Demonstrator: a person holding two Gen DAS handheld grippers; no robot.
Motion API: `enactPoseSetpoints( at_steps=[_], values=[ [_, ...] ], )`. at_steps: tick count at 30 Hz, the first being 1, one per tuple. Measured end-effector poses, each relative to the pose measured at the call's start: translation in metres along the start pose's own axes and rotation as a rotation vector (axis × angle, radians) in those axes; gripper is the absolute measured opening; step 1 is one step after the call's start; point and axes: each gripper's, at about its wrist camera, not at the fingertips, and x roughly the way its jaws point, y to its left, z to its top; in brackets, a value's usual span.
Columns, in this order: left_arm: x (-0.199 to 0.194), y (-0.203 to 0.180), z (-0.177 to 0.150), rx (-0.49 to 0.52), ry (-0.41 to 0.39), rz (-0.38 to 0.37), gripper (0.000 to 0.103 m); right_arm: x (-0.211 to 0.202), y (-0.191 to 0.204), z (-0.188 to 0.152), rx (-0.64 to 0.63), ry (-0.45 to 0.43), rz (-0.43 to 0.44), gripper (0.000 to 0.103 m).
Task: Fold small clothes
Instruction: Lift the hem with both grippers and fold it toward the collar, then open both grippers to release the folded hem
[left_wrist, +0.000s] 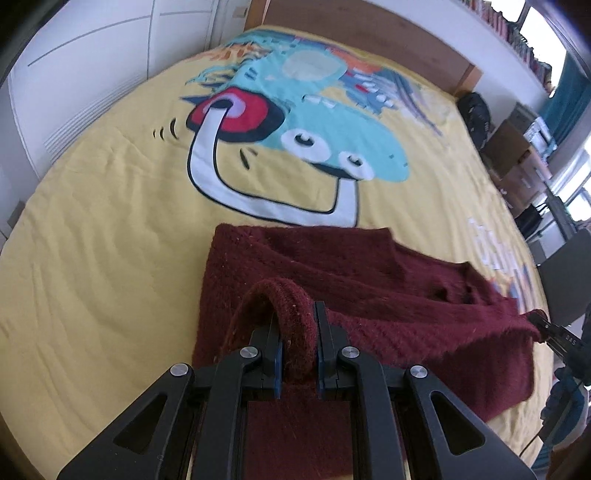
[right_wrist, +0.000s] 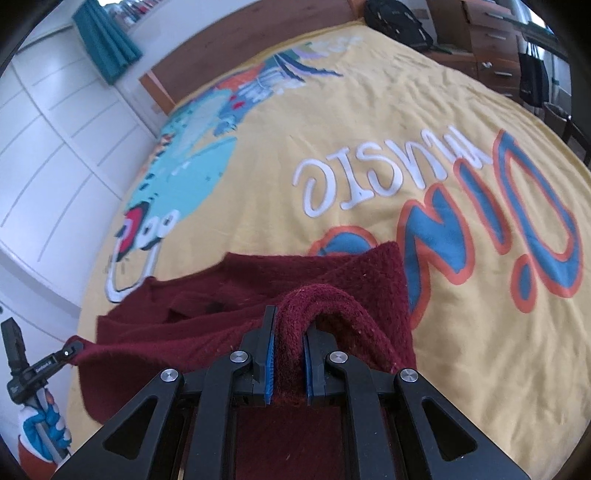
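L gripper (left_wrist: 298, 332) + R gripper (right_wrist: 288, 339) each clamped on maroon sweater (left_wrist: 369, 295) edge; rest draped ahead on bedspread (left_wrist: 110, 258).

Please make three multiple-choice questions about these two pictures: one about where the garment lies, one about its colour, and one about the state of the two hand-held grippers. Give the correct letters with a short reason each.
1. Where does the sweater lie?
A. on the yellow bedspread
B. on a chair
C. in a drawer

2. What colour is the sweater?
A. teal
B. dark red
C. white

3. What is the state of the two hand-held grippers?
A. both open and away from the sweater
B. only the left one grips the sweater
C. each is shut on a fold of the sweater

Answers:
1 A, the knit lies spread over the yellow cover with the cartoon print.
2 B, the whole knit is maroon in both views.
3 C, the left hand-held gripper and the right hand-held gripper each pinch a raised fold between the blue pads.
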Motion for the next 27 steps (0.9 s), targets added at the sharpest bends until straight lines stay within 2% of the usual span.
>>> enactPoseSetpoints(
  at_steps=[5, 11, 14, 16, 18, 21, 27],
  values=[
    [0.028, 0.011, 0.004, -0.016, 0.033, 0.024, 0.015, 0.025, -0.005, 0.0, 0.004, 0.019, -0.039, 0.015],
    [0.031, 0.023, 0.009, -0.067, 0.036, -0.019, 0.025, 0.03, -0.006, 0.001, -0.007, 0.026, -0.059, 0.018],
    [0.018, 0.028, 0.019, -0.078, -0.002, 0.021, 0.059, 0.025, -0.005, 0.008, -0.01, 0.025, -0.058, 0.022],
    [0.01, 0.032, 0.026, -0.087, -0.018, 0.018, 0.059, 0.02, -0.003, 0.012, -0.011, 0.02, -0.064, 0.028],
    [-0.002, 0.035, 0.034, -0.085, -0.037, 0.033, 0.059, 0.01, -0.002, 0.017, -0.014, -0.007, -0.095, 0.06],
    [-0.02, 0.036, 0.04, -0.064, -0.066, 0.053, 0.059, -0.006, -0.001, 0.025, -0.014, -0.04, -0.1, 0.062],
    [-0.032, 0.025, 0.036, -0.027, -0.081, 0.043, 0.059, -0.021, 0.016, 0.023, -0.114, -0.061, -0.099, 0.062]
  ],
)
